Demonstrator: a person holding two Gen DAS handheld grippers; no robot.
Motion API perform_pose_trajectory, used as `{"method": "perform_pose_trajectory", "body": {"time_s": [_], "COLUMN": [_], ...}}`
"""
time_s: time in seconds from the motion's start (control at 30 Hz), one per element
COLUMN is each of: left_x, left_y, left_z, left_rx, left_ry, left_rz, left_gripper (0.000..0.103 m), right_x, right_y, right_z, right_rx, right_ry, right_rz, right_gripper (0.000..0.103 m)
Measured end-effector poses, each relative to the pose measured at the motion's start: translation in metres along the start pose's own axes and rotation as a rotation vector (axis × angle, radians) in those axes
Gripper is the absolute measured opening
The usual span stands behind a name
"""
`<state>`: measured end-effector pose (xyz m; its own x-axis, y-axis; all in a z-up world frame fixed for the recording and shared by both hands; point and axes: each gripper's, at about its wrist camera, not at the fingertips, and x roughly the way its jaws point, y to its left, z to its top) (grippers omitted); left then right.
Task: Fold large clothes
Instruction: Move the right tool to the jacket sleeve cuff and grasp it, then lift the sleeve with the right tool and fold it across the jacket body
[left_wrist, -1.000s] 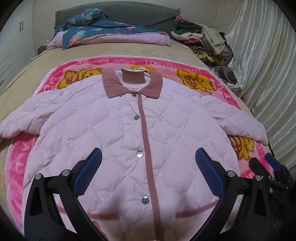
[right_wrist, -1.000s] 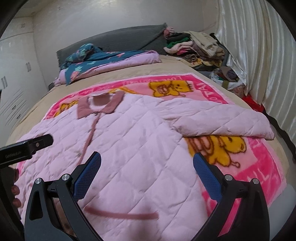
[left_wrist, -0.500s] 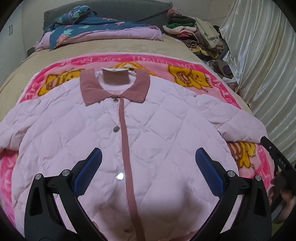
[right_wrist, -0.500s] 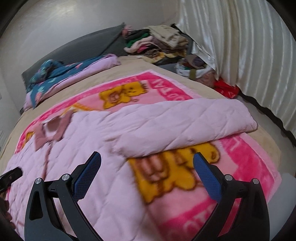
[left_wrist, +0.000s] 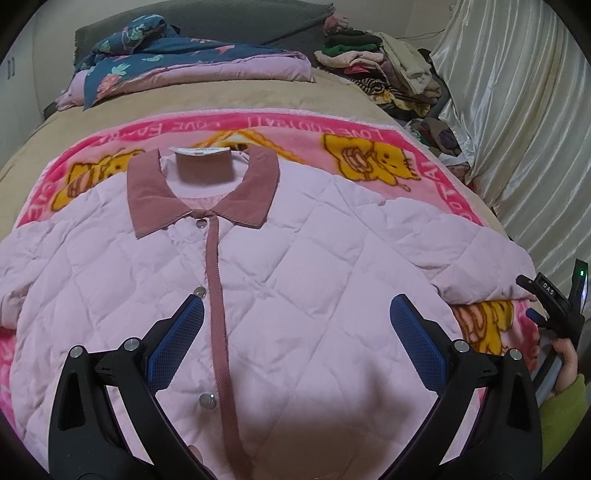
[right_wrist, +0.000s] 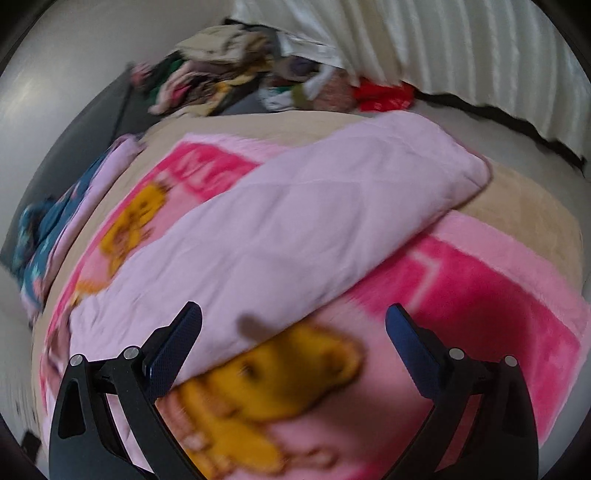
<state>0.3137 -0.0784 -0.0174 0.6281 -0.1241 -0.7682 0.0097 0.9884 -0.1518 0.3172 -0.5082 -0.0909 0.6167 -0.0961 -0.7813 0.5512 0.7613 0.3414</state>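
Observation:
A pale pink quilted jacket (left_wrist: 295, 266) with a dusty-rose collar (left_wrist: 207, 192) and snap placket lies flat, front up, on a pink cartoon blanket (left_wrist: 369, 147). My left gripper (left_wrist: 295, 317) hovers open over the jacket's chest, nothing between its blue pads. In the right wrist view, which is motion-blurred, the jacket's right sleeve (right_wrist: 314, 221) stretches across the blanket (right_wrist: 480, 288) toward the bed's edge. My right gripper (right_wrist: 293, 328) is open just above the sleeve's lower edge, holding nothing. The right tool (left_wrist: 554, 306) and the hand holding it show at the left view's right edge.
Folded floral and pink bedding (left_wrist: 177, 66) sits at the head of the tan bed (left_wrist: 221, 99). A heap of clothes (left_wrist: 388, 66) lies at the back right. A white curtain (left_wrist: 517, 129) hangs along the right side, with floor (right_wrist: 480, 122) below it.
The left gripper has drifted forward and right over the jacket's chest. The right gripper has swung right and closer to the right sleeve; its view is now blurred.

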Motion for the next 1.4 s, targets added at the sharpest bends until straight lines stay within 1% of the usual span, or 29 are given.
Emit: {"method": "perform_pose_trajectory", "body": {"time_s": [0.2,0.33,0.4,0.5,0.57,0.6,0.67,0.7,0.77,0.87,0.9,0.97,1.13,1.4], "left_x": [0.016,0.024,0.027,0.028,0.027,0.026,0.024,0.023,0.021,0.017,0.016,0.012,0.002,-0.013], "left_y": [0.000,0.002,0.004,0.006,0.007,0.007,0.008,0.008,0.009,0.012,0.013,0.013,0.013,0.023], "left_z": [0.008,0.014,0.018,0.023,0.026,0.027,0.028,0.029,0.030,0.031,0.031,0.032,0.033,0.032], "left_rx": [0.006,0.002,0.002,0.003,0.006,0.006,0.007,0.009,0.014,0.010,0.007,0.006,0.031,0.050], "left_ry": [0.017,0.023,0.023,0.019,0.013,0.010,0.007,0.004,-0.004,-0.012,-0.014,-0.021,-0.048,-0.092], "left_rz": [0.016,0.029,0.043,0.051,0.053,0.052,0.047,0.046,0.053,0.050,0.050,0.046,0.057,0.075], "left_gripper": [0.095,0.095,0.095,0.095,0.095,0.095,0.095,0.095,0.095,0.095,0.095,0.095,0.095,0.095], "right_x": [0.025,0.046,0.049,0.058,0.058,0.056,0.047,0.042,0.027,0.002,-0.009,-0.025,-0.061,-0.103], "right_y": [-0.032,-0.056,-0.062,-0.070,-0.072,-0.071,-0.065,-0.061,-0.051,-0.028,-0.017,-0.003,0.034,0.095], "right_z": [0.027,0.049,0.056,0.068,0.070,0.071,0.072,0.073,0.077,0.080,0.081,0.081,0.079,0.066], "right_rx": [0.083,0.194,0.217,0.242,0.252,0.244,0.200,0.176,0.120,0.014,-0.034,-0.090,-0.182,-0.299], "right_ry": [-0.018,-0.029,-0.043,-0.050,-0.061,-0.074,-0.118,-0.142,-0.193,-0.272,-0.304,-0.342,-0.415,-0.470], "right_rz": [-0.068,-0.049,-0.054,-0.081,-0.080,-0.081,-0.073,-0.071,-0.061,-0.047,-0.039,-0.029,0.036,0.149], "right_gripper": [0.099,0.099,0.098,0.084,0.068,0.064,0.046,0.042,0.034,0.029,0.028,0.027,0.024,0.023]}}
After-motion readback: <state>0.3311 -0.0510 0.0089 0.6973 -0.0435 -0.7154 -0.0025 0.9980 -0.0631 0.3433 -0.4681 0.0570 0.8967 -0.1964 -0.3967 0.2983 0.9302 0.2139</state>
